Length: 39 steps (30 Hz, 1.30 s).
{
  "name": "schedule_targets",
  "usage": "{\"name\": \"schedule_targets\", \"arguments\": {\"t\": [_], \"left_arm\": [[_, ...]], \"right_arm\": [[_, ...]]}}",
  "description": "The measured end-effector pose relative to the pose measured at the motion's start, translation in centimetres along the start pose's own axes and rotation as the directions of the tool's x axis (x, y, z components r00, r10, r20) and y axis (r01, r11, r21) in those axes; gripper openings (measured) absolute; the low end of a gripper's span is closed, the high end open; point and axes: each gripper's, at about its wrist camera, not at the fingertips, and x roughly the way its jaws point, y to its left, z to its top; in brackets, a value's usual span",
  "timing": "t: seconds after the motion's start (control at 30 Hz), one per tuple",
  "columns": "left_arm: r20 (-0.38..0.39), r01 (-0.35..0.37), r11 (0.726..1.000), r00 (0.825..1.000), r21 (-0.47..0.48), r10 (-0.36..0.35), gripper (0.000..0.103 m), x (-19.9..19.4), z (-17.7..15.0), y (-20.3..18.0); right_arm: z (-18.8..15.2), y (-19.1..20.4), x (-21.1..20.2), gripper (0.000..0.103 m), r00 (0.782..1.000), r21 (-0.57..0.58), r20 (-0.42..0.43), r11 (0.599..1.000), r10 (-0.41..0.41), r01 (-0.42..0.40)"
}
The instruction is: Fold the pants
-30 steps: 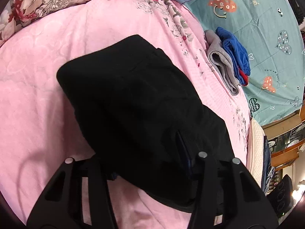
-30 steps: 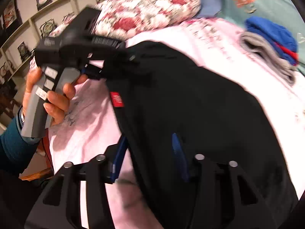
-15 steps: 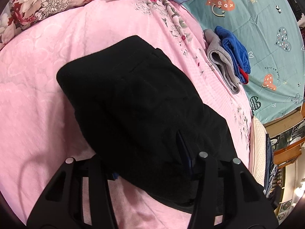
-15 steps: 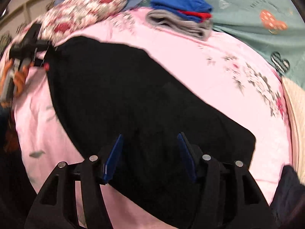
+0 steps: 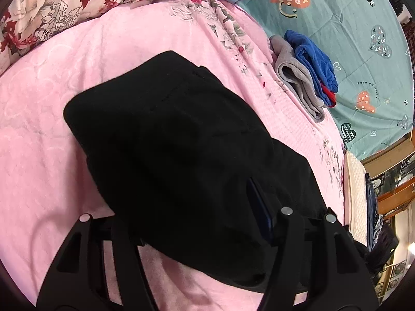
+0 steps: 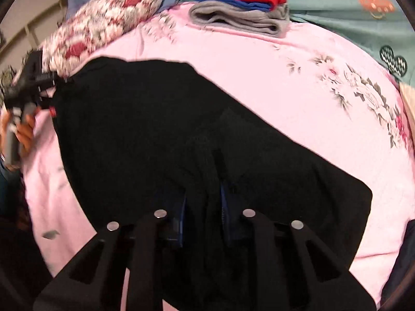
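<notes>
A bed covered by a pink blanket [image 5: 64, 108] with a floral border takes up most of both views, with a teal quilt [image 5: 350, 39] printed with hearts beyond its far edge and a red-and-white flowered pillow [image 5: 77, 2] at the head. The black pants [image 5: 181, 150], already doubled over, lie across the middle of the pink blanket as one broad dark slab, a small red label [image 6: 53, 111] showing at one corner. Near the border of the blanket sits a small stack of folded clothes [image 5: 306, 77], grey beneath blue with a sliver of red. The left hand-held gripper [image 5: 192, 223] straddles one end of the pants with its jaws spread and just widening; the cloth lies between them, one blue pad [image 5: 259, 207] is visible against the fabric, and the other finger is hidden under it. The right hand-held gripper [image 6: 203, 207] has just drawn its jaws in, and its blue pads [image 6: 224, 207] pinch a raised ridge of the black fabric at the opposite end. In the right wrist view a hand [image 6: 24, 134] grips the left tool's handle.
</notes>
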Motion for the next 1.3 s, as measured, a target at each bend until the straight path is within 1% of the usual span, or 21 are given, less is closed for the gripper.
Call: {"name": "schedule_targets", "arguments": {"t": [0.17, 0.23, 0.33, 0.37, 0.4, 0.43, 0.47, 0.5, 0.57, 0.6, 0.63, 0.67, 0.7, 0.83, 0.9, 0.97, 1.07, 1.17, 1.2, 1.27, 1.3], "left_arm": [[-0.001, 0.004, 1.000, 1.000, 0.005, -0.004, 0.062, 0.0, 0.0, 0.0], [0.002, 0.002, 1.000, 1.000, 0.005, -0.002, 0.064, -0.1, -0.1, 0.0], [0.001, 0.018, 1.000, 1.000, -0.003, -0.018, 0.068, -0.1, -0.1, 0.1], [0.000, 0.029, 1.000, 1.000, -0.012, -0.029, 0.069, -0.1, -0.1, 0.1], [-0.003, 0.034, 0.999, 0.999, -0.019, -0.034, 0.070, 0.0, 0.0, 0.2], [-0.001, 0.039, 0.999, 0.999, -0.023, -0.039, 0.071, -0.1, 0.0, 0.3], [0.000, 0.044, 0.999, 0.999, -0.028, -0.044, 0.072, -0.1, 0.1, 0.3], [-0.001, 0.041, 0.999, 0.999, -0.030, -0.041, 0.072, -0.1, 0.1, 0.2], [0.011, 0.018, 1.000, 1.000, -0.017, -0.018, 0.067, -0.1, 0.1, -0.1], [0.019, -0.003, 1.000, 1.000, -0.008, 0.003, 0.057, -0.1, 0.0, -0.2], [0.028, -0.034, 0.999, 0.999, 0.005, 0.034, 0.038, -0.1, -0.1, -0.3], [0.030, -0.058, 0.998, 0.998, 0.011, 0.058, 0.032, 0.0, -0.1, -0.2], [0.023, -0.055, 0.998, 0.998, -0.001, 0.055, 0.029, 0.2, 0.0, 0.1], [0.029, -0.054, 0.998, 0.998, -0.018, 0.055, 0.023, -0.1, 0.3, 0.4], [0.047, -0.085, 0.996, 0.995, -0.002, 0.085, 0.021, -0.4, 0.3, -0.3], [0.077, -0.127, 0.991, 0.989, 0.042, 0.123, 0.020, -0.9, 0.3, -1.7], [0.166, -0.179, 0.972, 0.974, 0.150, 0.153, 0.018, -2.5, 0.1, -5.8], [0.233, -0.203, 0.943, 0.962, 0.265, 0.142, 0.018, -3.7, -0.4, -10.3], [0.255, -0.207, 0.921, 0.959, 0.331, 0.124, 0.018, -3.9, -1.0, -12.8], [0.271, -0.207, 0.873, 0.958, 0.442, 0.090, 0.018, -3.8, -2.4, -16.9], [0.270, -0.205, 0.829, 0.960, 0.520, 0.068, 0.018, -3.5, -3.8, -19.7]], "right_arm": [[2.6, 0.0, -3.3, 0.022, 0.990, 0.059, 0.122, 0.995, 0.068, -0.076], [3.2, 1.4, -3.6, 0.022, 0.986, 0.025, 0.144, 0.996, 0.078, -0.083], [3.2, 3.6, -1.2, 0.022, 0.993, -0.025, 0.090, 0.997, 0.071, -0.069], [2.9, 4.5, 0.5, 0.023, 0.998, -0.047, 0.045, 0.998, 0.053, -0.051], [2.5, 5.2, 2.2, 0.029, 0.998, -0.063, -0.014, 0.996, 0.060, -0.061], [2.2, 5.5, 3.4, 0.040, 0.996, -0.074, -0.054, 0.995, 0.066, -0.070], [1.8, 6.2, 4.0, 0.046, 0.996, -0.095, -0.067, 0.993, 0.059, -0.065], [1.7, 6.8, 3.7, 0.057, 0.997, -0.122, -0.049, 0.990, 0.062, -0.068], [1.9, 7.0, 2.6, 0.058, 0.996, -0.130, -0.041, 0.988, 0.085, -0.089], [2.0, 6.7, 1.8, 0.058, 0.995, -0.113, -0.023, 0.988, 0.101, -0.103], [2.2, 6.1, 1.0, 0.058, 0.993, -0.093, -0.008, 0.989, 0.117, -0.117], [2.3, 5.0, 0.0, 0.058, 0.992, -0.060, 0.015, 0.990, 0.126, -0.125], [2.3, 4.2, -0.7, 0.059, 0.991, -0.034, 0.037, 0.991, 0.130, -0.129], [0.9, -1.0, -4.0, 0.080, 0.980, 0.111, 0.155, 0.984, 0.121, -0.139], [-0.3, -3.4, -5.3, 0.083, 0.974, 0.180, 0.203, 0.974, 0.103, -0.141], [-1.6, -6.7, -6.1, 0.083, 0.974, 0.277, 0.217, 0.953, 0.061, -0.121], [-3.4, -11.4, -6.6, 0.083, 0.979, 0.410, 0.205, 0.910, -0.023, -0.064], [-5.4, -15.4, -7.2, 0.083, 0.961, 0.513, 0.274, 0.850, -0.033, -0.117], [-6.1, -16.6, -7.3, 0.083, 0.952, 0.549, 0.303, 0.823, -0.033, -0.146], [-7.9, -18.9, -7.1, 0.083, 0.928, 0.617, 0.373, 0.746, 0.001, -0.249], [-9.0, -19.9, -7.0, 0.083, 0.913, 0.641, 0.406, 0.706, 0.022, -0.302]]}}
